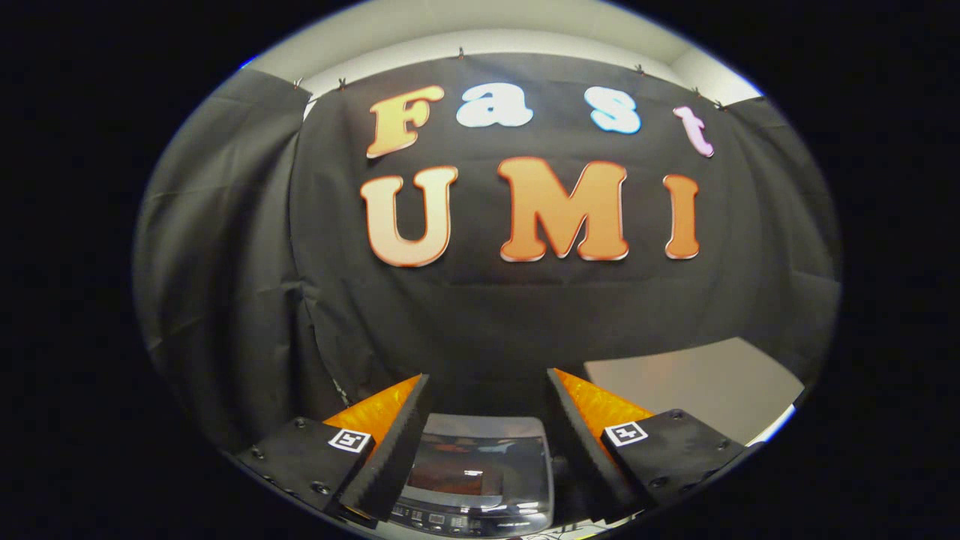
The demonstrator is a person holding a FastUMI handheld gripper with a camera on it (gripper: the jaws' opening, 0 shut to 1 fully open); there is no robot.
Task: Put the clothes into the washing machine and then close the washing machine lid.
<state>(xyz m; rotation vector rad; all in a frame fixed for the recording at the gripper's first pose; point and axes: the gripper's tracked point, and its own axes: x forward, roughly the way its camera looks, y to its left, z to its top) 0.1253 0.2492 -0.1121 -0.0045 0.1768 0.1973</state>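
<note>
My gripper [487, 386] is open, held high and level, with nothing between its fingers. Below and between the fingers stands a small top-loading washing machine [480, 472]. Its dark glossy lid [477, 471] lies flat over the top and looks closed, with a row of control buttons [457, 519] along the near edge. I see no clothes in this view.
A pale grey table surface [697, 386] sits to the right of the machine, beyond the right finger [592, 420]. The black cloth wall [480, 315] of the booth hangs close behind the machine and wraps round on the left.
</note>
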